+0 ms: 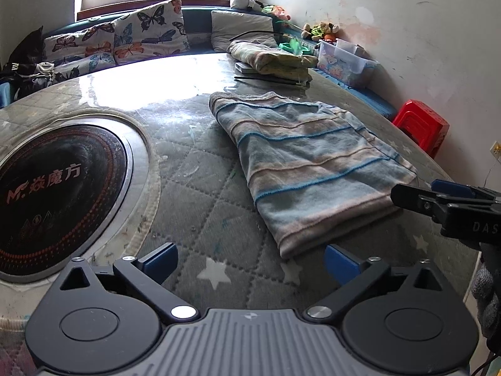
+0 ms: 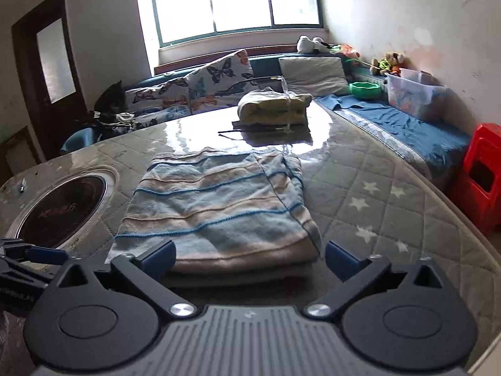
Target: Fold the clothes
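The striped blue-and-beige garment lies folded into a thick rectangle on the quilted, star-printed tabletop, between the round black induction cooker set into the surface and the tabletop's right edge. A second folded garment, yellowish, sits well beyond it near the far side.

My right claw stands wide apart just over the near hem of the striped garment, gripping nothing. My left claw is likewise spread wide and empty, over bare quilting just beside the garment's near corner.

The fold looks finished to me, so the risk lies in the retreat or the next lift. A blue pad could snag the top layer and peel the fold open. If I pinch only the upper layers, the bundle would likely sag and unfold. The glossy cover may also let it slide towards the cooker.
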Action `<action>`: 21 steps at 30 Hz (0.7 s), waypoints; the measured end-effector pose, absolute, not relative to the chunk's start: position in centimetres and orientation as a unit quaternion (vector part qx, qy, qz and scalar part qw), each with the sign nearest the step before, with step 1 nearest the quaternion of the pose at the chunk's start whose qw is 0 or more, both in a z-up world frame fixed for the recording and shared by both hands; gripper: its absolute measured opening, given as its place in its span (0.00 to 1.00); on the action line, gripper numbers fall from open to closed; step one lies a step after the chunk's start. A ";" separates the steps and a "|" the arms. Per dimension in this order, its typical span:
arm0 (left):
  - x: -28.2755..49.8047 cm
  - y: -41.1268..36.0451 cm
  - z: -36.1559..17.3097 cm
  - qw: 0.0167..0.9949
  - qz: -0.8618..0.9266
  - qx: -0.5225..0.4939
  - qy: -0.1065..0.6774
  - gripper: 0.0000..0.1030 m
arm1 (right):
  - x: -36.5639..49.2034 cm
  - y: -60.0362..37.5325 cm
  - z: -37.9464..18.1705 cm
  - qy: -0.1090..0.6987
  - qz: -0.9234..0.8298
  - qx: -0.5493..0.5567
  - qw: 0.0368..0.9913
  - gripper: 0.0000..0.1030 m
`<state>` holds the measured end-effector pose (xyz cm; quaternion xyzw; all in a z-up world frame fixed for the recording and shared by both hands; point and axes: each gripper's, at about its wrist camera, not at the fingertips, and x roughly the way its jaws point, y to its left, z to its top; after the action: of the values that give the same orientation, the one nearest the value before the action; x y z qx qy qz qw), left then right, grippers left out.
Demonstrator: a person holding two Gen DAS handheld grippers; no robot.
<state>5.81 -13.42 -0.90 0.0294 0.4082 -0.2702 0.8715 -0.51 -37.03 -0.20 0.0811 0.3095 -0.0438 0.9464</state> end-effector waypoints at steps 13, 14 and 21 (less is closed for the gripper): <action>3.9 -12.5 -1.2 0.868 -0.267 0.029 0.417 1.00 | -2.6 -35.8 -0.2 0.295 -0.059 0.104 0.948 1.00; 3.8 -12.3 -1.3 0.870 -0.265 0.028 0.416 1.00 | -2.7 -35.7 -0.2 0.295 -0.060 0.105 0.948 1.00; 3.2 -11.7 -1.2 0.876 -0.252 0.033 0.410 1.00 | -3.4 -35.1 -0.9 0.302 -0.070 0.106 0.945 1.00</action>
<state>3.15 -11.71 -1.20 0.0330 0.4099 -0.2522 0.8760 -3.36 -35.09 -0.91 0.1059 0.3022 -0.0697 0.9448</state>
